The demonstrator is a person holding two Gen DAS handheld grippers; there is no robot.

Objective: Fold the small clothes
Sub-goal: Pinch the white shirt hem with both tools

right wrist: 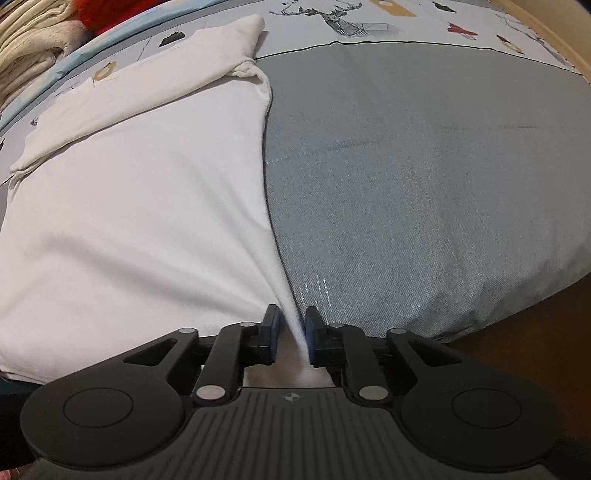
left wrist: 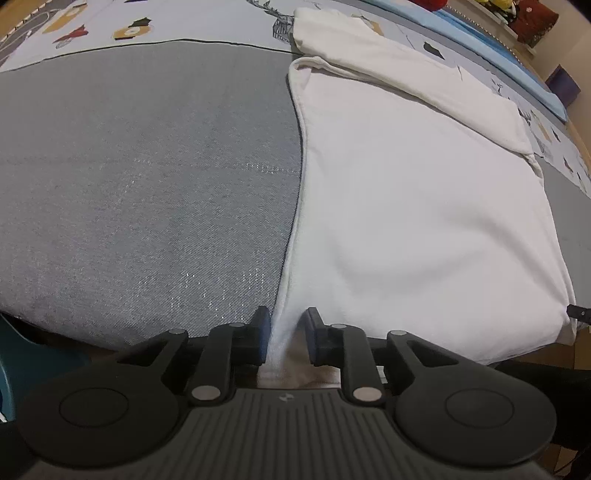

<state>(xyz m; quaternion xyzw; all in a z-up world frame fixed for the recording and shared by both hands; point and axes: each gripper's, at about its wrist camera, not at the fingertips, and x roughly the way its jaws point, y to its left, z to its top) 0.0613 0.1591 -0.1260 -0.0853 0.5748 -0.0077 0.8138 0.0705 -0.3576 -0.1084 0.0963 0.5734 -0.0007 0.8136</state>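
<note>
A white garment [left wrist: 424, 203] lies flat on the grey bed cover [left wrist: 147, 166], with a sleeve [left wrist: 388, 62] folded across its far end. My left gripper [left wrist: 286, 317] stands at the garment's near left corner. Its jaws are a little apart; a fold of the white hem rises between them and leans on the left pad [left wrist: 263, 332] only. In the right wrist view the same garment [right wrist: 129, 203] fills the left half. My right gripper [right wrist: 291, 315] is at its near right corner, where a thin strip of white cloth runs along the right pad [right wrist: 309, 332], clear of the left one.
The bed's near edge runs just beyond both grippers, with brown floor [right wrist: 535, 325] below at the right. A patterned sheet [right wrist: 369, 22] and a blue strip of bedding [left wrist: 517, 62] lie beyond the garment. Cream blankets [right wrist: 29, 48] are piled at the far left. A teal object [left wrist: 22, 362] stands beside the bed.
</note>
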